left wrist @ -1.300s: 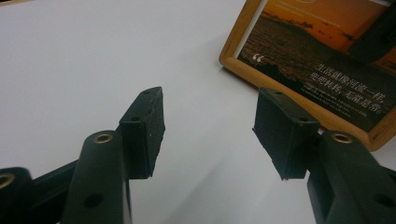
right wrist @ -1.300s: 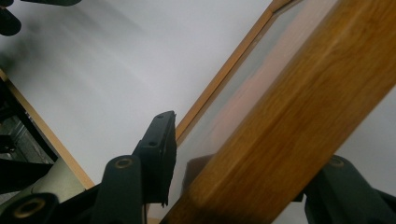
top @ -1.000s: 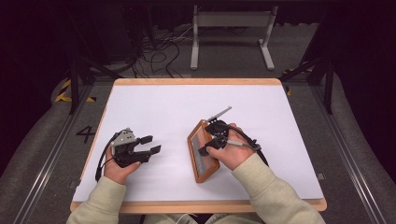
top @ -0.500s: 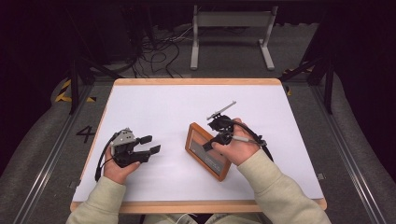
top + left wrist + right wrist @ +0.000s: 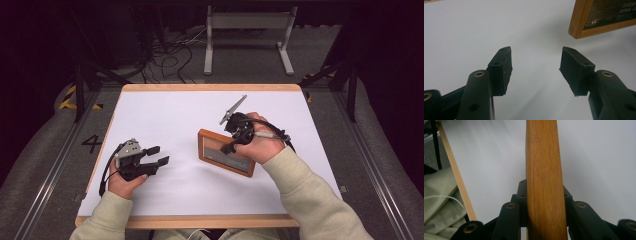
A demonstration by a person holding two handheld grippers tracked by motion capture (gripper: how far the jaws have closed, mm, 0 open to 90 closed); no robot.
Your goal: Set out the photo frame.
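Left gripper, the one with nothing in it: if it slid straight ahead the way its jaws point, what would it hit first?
Probably the wooden picture frame. The left gripper points across the white table toward the frame, though the left gripper view puts its corner a bit right of the open jaws' line.

From up high I see the white bench (image 5: 165, 115) lit evenly from overhead, bright against a dim floor and near-black corners; shadows beneath the hands are soft and faint; no glare; the left gripper view is slightly hazy, its fingers (image 5: 501, 68) sharp enough; the right gripper view shows the wooden frame (image 5: 544, 180) close and softly blurred.
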